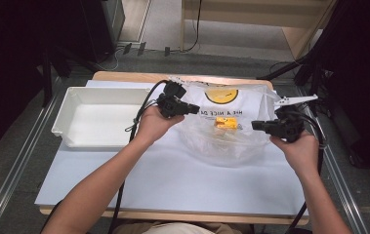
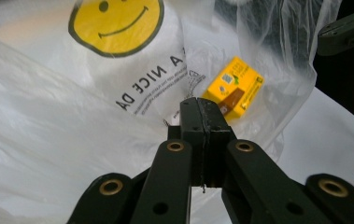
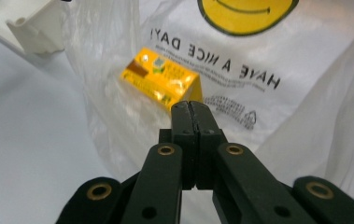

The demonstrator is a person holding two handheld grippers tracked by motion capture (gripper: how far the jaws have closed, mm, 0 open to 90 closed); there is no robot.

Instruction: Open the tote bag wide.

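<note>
A clear plastic bag [image 1: 231,141] with a yellow smiley face [image 1: 221,95] and black lettering lies at the middle of the white table. A small yellow box [image 1: 225,122] rests inside it. My left gripper [image 1: 196,108] is shut on the bag's left rim and my right gripper [image 1: 254,125] is shut on its right rim, so the mouth is spread between them. In the left gripper view the shut left gripper [image 2: 201,106] pinches film in front of the box [image 2: 233,86]. In the right gripper view the right gripper [image 3: 191,108] is shut just before the box [image 3: 160,77].
An empty white tray [image 1: 77,92] stands at the table's left, its corner [image 3: 34,23] also in the right gripper view. Bare white tabletop [image 1: 173,175] lies nearer the person. Black stands and cables surround the table on the floor.
</note>
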